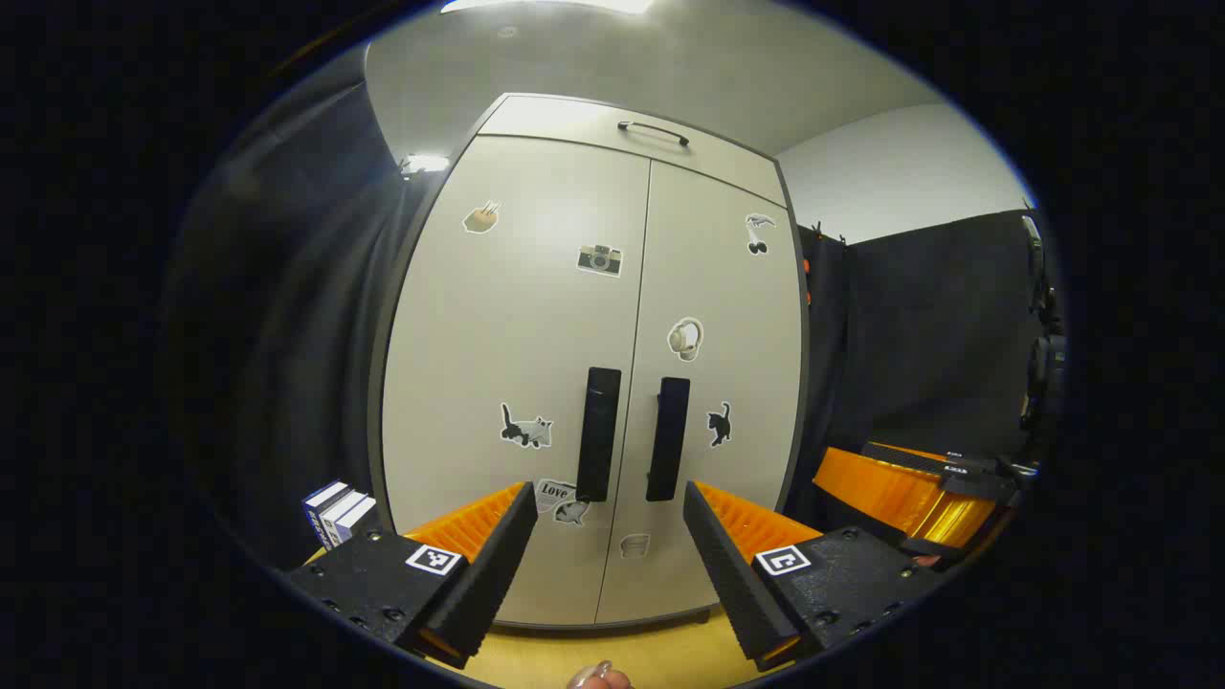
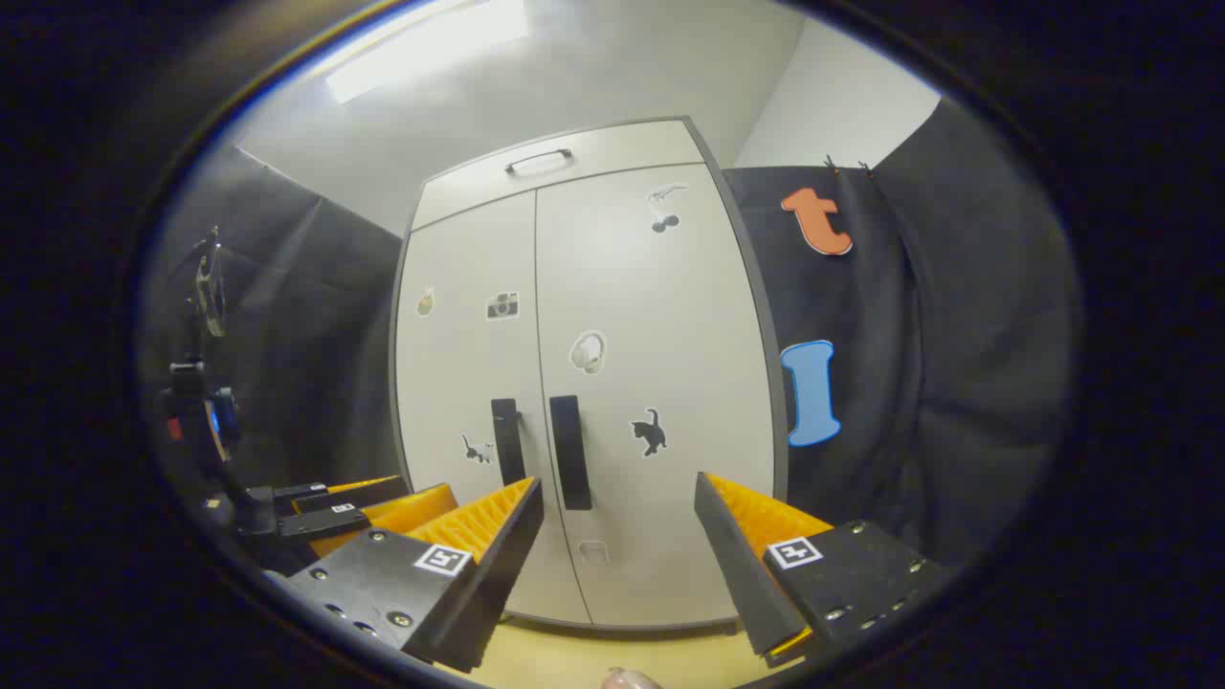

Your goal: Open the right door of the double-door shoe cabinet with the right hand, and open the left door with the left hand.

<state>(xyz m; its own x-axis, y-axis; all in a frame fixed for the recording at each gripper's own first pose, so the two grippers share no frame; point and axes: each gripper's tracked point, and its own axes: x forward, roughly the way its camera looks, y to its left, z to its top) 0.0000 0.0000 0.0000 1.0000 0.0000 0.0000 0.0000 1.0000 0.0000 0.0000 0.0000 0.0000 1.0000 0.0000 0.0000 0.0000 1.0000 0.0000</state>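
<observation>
Seemingly, both shoe cabinet [image 1: 593,364] doors flush, contents hidden.

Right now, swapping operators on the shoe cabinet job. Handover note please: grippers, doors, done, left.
Left hand-held gripper: open, empty, short of the cabinet, roughly lined up with the left door handle.
Right hand-held gripper: open, empty, also short, with the right door handle just left of its centre line.
Left door and right door: both shut.
Done: nothing yet.
Left: right gripper pulls the right door open, then left gripper the left.
</observation>
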